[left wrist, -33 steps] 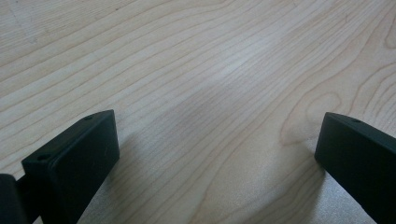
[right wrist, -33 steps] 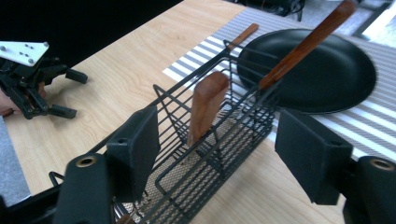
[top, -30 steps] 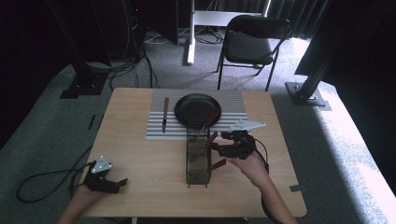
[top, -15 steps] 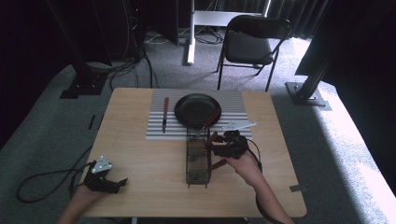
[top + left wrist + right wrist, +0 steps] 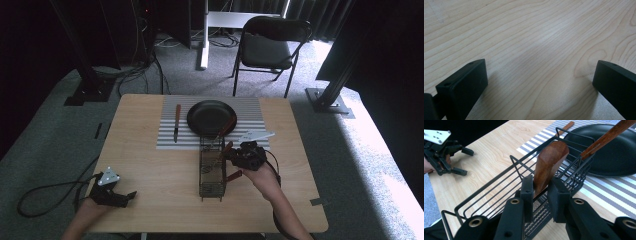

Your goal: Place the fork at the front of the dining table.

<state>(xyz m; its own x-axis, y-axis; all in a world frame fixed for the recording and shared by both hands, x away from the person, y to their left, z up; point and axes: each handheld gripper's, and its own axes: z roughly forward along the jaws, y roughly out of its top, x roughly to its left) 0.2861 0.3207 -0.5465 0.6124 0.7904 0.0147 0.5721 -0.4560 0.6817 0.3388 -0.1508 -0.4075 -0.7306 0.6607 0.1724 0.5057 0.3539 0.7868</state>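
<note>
Wooden handle (image 5: 550, 161), pinched by the right gripper (image 5: 540, 188), now sits lower over the wire basket (image 5: 506, 187).

The high view is dimly lit; the upper left and upper right of the frame are lost in near black, while a bright patch of daylight is cast on the carpet (image 5: 380, 165) at the right edge and is nearly washed out. The desk (image 5: 150, 165) is evenly lit. In the left gripper view, soft shadows are thrown beneath the jaws and the near jaws are slightly blurred. In the right gripper view, a faint sheen is seen on the black pan (image 5: 619, 152), and the frame's bottom is out of focus.
</note>
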